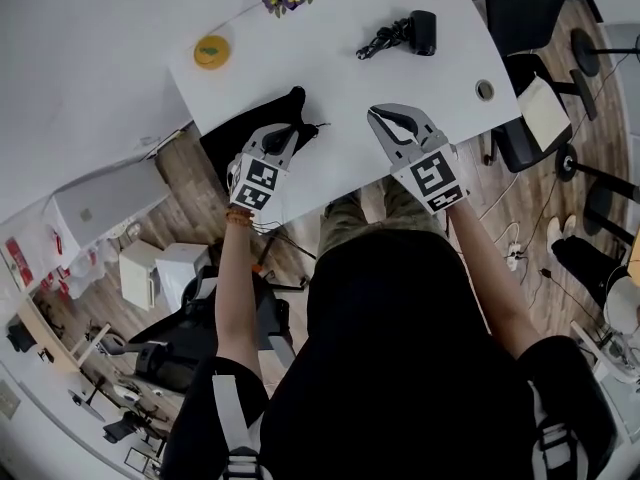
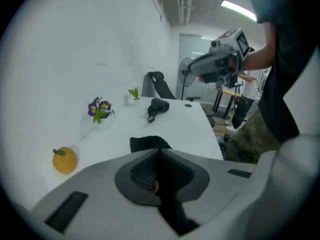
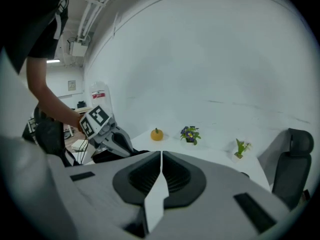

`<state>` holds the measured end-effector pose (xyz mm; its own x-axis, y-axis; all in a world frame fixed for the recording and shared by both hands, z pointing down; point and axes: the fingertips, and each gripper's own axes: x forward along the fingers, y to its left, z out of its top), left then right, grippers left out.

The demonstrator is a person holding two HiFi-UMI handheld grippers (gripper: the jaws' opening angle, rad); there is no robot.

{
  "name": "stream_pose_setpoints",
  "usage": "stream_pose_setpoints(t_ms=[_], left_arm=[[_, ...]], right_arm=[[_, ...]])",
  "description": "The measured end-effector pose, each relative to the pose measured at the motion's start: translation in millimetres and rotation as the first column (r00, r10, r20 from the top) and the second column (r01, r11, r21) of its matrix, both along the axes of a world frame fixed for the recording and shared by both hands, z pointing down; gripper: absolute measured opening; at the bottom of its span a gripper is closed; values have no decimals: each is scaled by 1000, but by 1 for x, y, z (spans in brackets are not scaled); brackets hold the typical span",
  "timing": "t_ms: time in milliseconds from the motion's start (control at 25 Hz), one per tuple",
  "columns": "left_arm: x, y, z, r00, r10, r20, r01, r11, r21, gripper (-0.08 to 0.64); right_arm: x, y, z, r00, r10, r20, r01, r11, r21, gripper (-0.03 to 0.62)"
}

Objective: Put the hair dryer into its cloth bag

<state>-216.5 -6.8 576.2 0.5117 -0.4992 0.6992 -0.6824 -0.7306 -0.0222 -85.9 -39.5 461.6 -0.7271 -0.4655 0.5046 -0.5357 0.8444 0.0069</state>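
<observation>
Where white table (image 1: 330, 78) ends: cloth bag (image 2: 148, 143), wood floor (image 1: 185, 163).

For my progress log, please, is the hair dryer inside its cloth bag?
Out: the hair dryer lies bare on the table, apart from the cloth bag.

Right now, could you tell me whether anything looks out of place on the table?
The black cloth bag is crumpled and hangs over the table's edge, pinched in the left gripper. The hair dryer lies apart from it. Nothing else stands out.
</observation>
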Motion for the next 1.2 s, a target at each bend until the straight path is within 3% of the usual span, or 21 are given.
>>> stream_pose_setpoints(t_ms=[120,200,440,560,640,800,880,1000,1200], left_arm=[[18,1,-29,997,37,-66,-35,999,41,35],[31,1,-44,994,74,-83,-68,995,72,35],[55,-6,-74,986,116,-115,-98,984,149,35],[61,-9,-83,983,117,-141,-93,982,167,35],[67,-8,-86,980,125,-152,-99,981,169,37],[74,-10,-93,978,142,-155,-112,976,188,37],[77,-12,-95,977,149,-152,-118,973,197,37],[80,-10,-93,977,155,-150,-124,973,195,37],[84,-5,-95,974,173,-144,-142,969,202,37]], right_arm=[[-14,11,14,992,-125,32,126,991,-47,31],[-24,14,19,983,-159,92,168,981,-100,31],[-36,6,29,969,-94,228,152,957,-248,31],[-43,6,34,955,-64,290,163,929,-332,32],[-43,2,33,930,7,367,152,902,-403,32],[-37,-7,23,830,190,524,161,818,-552,35],[-35,-10,21,797,243,553,171,787,-593,41],[-35,-11,21,770,295,566,185,745,-641,99],[-32,-11,23,714,394,578,223,655,-722,104]])
